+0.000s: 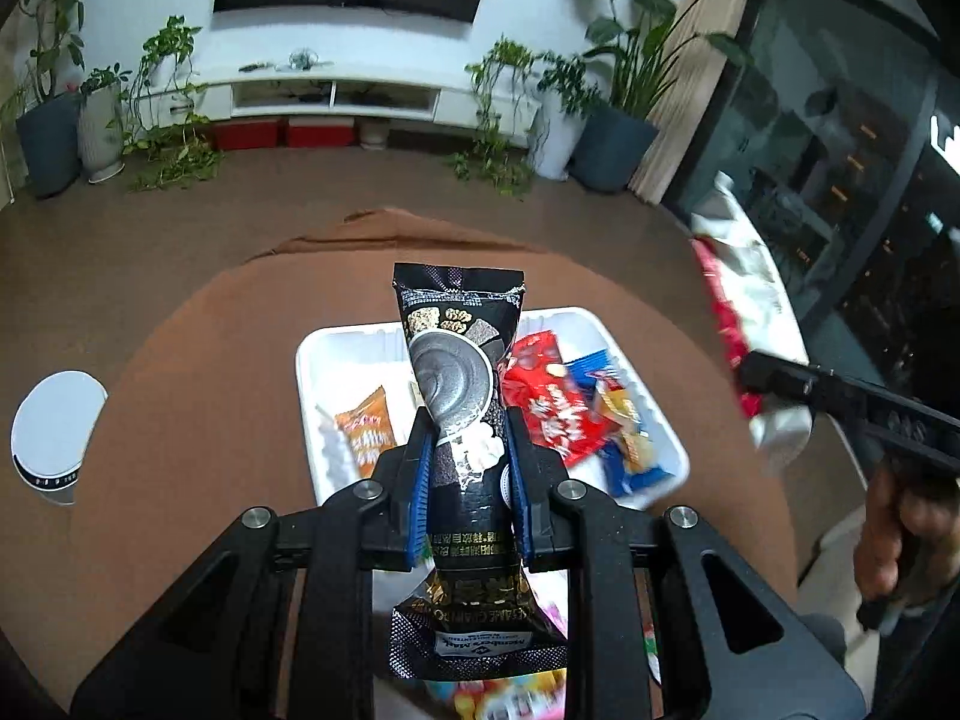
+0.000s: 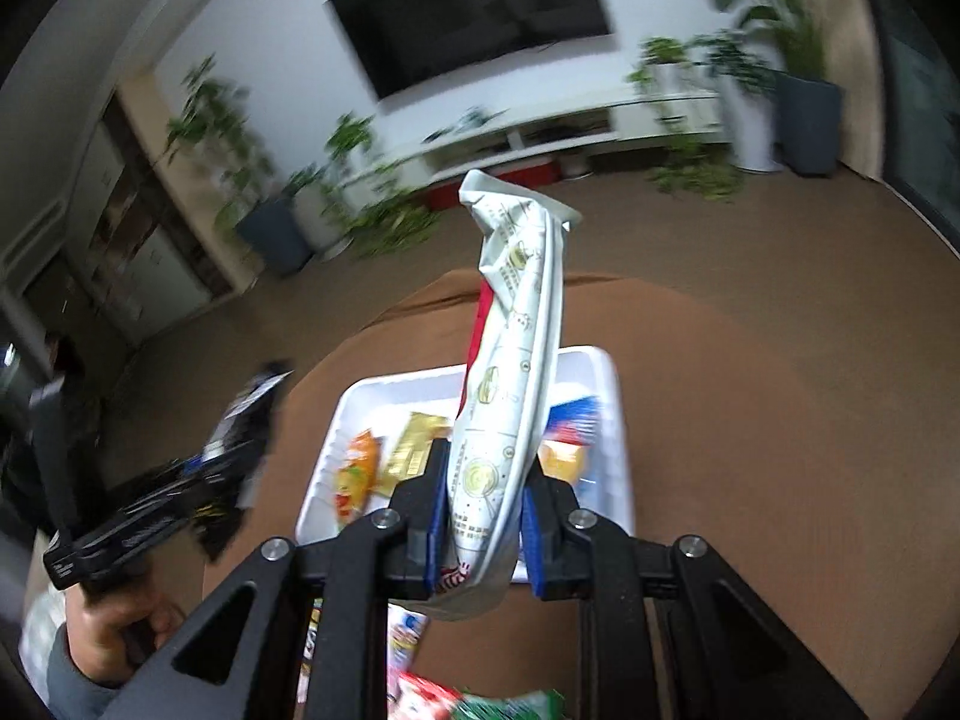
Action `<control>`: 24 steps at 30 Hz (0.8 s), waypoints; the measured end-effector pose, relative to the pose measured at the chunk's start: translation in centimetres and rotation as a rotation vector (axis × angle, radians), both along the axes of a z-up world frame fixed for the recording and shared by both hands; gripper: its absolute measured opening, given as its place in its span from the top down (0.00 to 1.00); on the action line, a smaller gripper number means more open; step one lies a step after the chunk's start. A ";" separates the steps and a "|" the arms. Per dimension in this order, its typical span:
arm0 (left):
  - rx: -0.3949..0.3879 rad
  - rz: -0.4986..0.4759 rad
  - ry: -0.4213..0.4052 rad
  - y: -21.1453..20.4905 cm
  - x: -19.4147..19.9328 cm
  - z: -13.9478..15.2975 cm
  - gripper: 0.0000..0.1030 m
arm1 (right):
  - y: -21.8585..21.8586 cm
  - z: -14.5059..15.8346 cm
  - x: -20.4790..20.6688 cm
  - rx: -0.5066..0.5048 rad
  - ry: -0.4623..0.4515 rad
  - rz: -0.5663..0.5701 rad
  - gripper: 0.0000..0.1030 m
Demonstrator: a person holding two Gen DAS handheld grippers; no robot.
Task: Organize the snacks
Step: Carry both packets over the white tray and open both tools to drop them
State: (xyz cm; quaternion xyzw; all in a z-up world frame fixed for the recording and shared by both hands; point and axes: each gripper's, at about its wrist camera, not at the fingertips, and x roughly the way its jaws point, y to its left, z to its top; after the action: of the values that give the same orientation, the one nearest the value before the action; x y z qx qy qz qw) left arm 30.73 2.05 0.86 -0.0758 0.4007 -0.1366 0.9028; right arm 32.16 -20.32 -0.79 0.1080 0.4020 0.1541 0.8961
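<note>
Blue pads on my left gripper squeeze a black snack packet around its middle. It stands up straight above the white tray, and its top pokes past the tray's far rim.

My right gripper is pinched on a white snack packet with little drawings and a red side. That packet leans a bit left and is crumpled at the top.

From the left camera I can see a red bag, an orange packet and blue packets lying in the tray. From the right camera I can see a gold packet there too, which the black packet hides in the other view. I also see the tray from its near edge.

Only the left camera shows a round white thing far off at the left edge of the brown table.

More bright packets lie blurry under my right gripper, on the near side.

Lots of bare brown table is around the tray. Each gripper shows up at the side of the other camera, well apart.
</note>
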 end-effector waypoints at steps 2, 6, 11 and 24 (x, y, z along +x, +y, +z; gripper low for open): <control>0.009 0.006 0.028 -0.5 2.1 -1.7 0.81 | 1.7 -1.3 1.6 -0.028 0.030 0.031 0.79; 0.030 0.011 0.074 -1.4 4.0 -5.1 0.81 | 4.9 -5.4 4.7 -0.091 0.116 0.073 0.79; 0.047 0.006 0.118 -2.0 5.6 -8.5 0.81 | 6.0 -8.8 6.4 -0.115 0.186 0.090 0.78; 0.075 0.015 0.170 -4.3 9.2 -13.5 0.77 | 6.9 -11.1 7.2 -0.189 0.202 0.116 0.77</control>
State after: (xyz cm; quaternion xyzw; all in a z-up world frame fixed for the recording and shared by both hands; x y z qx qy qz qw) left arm 39.89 -2.21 -12.65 -0.0561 0.4802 -0.1076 0.8687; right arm 39.41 -13.41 -11.92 0.0147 0.5084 0.1555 0.8468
